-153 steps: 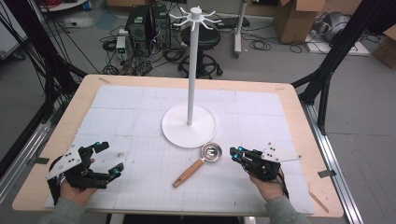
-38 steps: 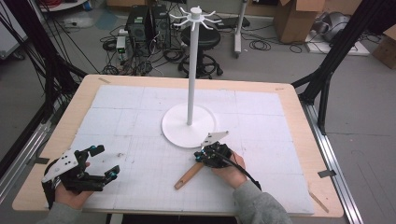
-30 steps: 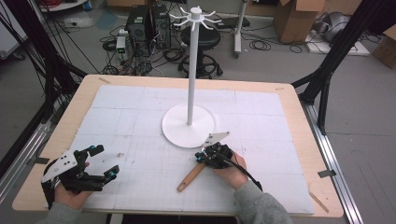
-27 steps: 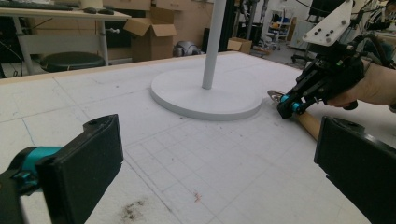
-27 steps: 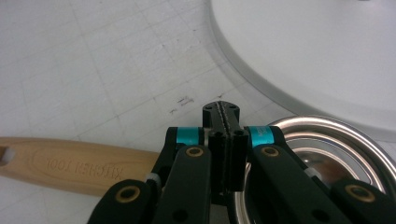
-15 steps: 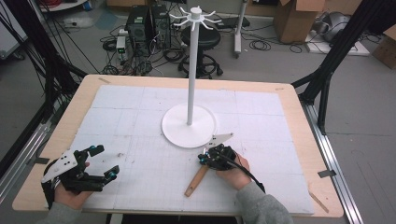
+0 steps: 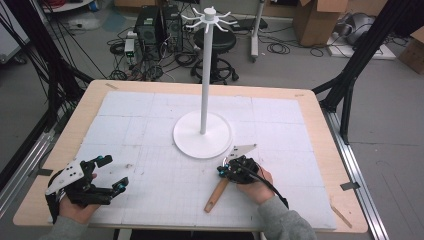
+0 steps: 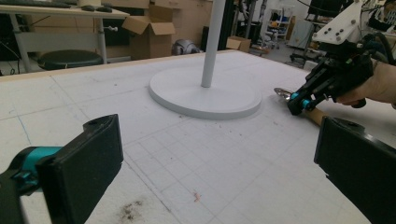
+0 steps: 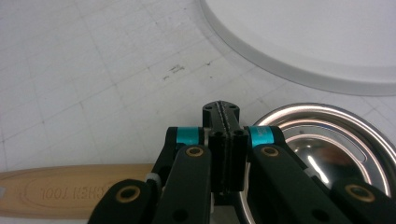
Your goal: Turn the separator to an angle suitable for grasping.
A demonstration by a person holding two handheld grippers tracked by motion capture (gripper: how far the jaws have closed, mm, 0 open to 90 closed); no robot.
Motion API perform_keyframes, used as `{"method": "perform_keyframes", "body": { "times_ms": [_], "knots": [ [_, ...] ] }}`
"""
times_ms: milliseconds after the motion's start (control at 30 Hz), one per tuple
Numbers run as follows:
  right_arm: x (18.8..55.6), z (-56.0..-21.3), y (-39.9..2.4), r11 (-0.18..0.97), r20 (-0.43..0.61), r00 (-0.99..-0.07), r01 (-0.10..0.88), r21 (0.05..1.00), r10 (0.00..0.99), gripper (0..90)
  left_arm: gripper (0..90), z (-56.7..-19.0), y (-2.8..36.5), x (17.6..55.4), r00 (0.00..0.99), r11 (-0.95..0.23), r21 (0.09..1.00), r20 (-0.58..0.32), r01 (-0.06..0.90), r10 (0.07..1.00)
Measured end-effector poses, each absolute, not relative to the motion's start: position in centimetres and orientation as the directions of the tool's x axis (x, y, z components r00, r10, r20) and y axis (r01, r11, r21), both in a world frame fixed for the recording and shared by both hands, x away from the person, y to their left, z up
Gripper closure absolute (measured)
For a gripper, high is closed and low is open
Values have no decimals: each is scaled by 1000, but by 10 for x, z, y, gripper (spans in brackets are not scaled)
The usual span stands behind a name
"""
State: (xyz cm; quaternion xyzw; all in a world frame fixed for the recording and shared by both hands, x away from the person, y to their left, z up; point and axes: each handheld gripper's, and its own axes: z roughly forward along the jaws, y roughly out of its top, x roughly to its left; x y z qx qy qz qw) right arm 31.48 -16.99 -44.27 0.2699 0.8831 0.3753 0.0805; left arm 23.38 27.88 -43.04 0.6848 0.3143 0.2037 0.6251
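Note:
A small metal scoop with a wooden handle [image 7: 216,195] lies on the white gridded mat, just in front of the white stand's round base [image 7: 202,135]. My right gripper [image 7: 226,171] is shut on the thin neck between the shiny bowl [image 9: 322,140] and the handle [image 9: 70,189], jaws pressed together at their tips [image 9: 221,112]. The handle points toward the table's near edge. My left gripper [image 7: 114,172] rests at the near left of the mat, jaws wide apart with nothing between them [image 8: 219,140]. In the left gripper view, the right gripper [image 8: 299,100] sits beside the scoop's rim [image 8: 281,92].
The stand's tall pole rises from mid-table to a ring of hooks [image 7: 208,12]. The mat [image 7: 150,115] covers most of the wooden table [image 7: 320,125]. Black frame posts, cables and boxes stand on the floor beyond the far edge.
The right gripper came in from the near right and closed at the scoop's neck. Over the last second the handle swung from pointing near-left toward the near edge. The left gripper stayed put.

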Motion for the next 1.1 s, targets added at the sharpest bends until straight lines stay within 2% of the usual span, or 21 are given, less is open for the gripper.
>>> {"method": "perform_keyframes", "body": {
  "times_ms": [1100],
  "knots": [
    [299,-443,-223,526,86,-795,474,706,601,900,17,-430,275,239,726,-19,985,-115,173,678]
  ]
}}
